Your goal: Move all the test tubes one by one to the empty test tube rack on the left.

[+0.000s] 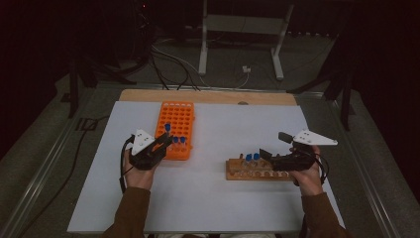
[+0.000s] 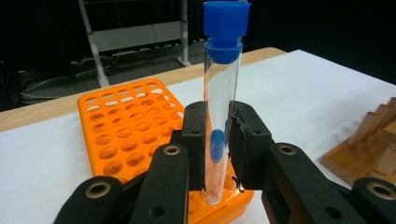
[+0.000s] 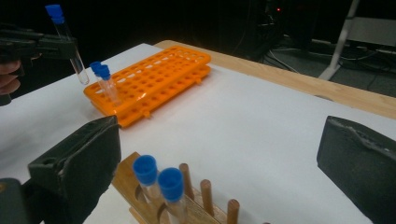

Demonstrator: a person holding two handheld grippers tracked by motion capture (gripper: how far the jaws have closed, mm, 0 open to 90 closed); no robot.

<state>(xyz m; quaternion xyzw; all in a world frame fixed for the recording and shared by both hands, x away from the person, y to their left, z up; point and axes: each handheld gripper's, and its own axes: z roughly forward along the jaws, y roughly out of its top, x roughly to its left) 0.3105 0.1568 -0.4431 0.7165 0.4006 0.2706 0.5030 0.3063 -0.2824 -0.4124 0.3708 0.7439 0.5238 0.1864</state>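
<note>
Black jaws of the left tool [image 2: 217,154] clamp an upright, blue-capped test tube [image 2: 219,93], its rounded bottom hanging just above the near end of the orange rack [image 2: 126,126], where two more capped tubes [image 3: 103,77] stand. Well to the right on the white tabletop [image 1: 218,193], the right tool [image 3: 219,154] is spread wide with nothing between its jaws, poised over two blue-capped tubes [image 3: 159,179] in the wooden rack [image 1: 247,172]

White table top [image 1: 208,198] is lying on grey floor [image 1: 39,163]; beyond the table, a white metal stand [image 1: 242,29] is standing among cables [image 1: 173,64] (room lying dark).
</note>
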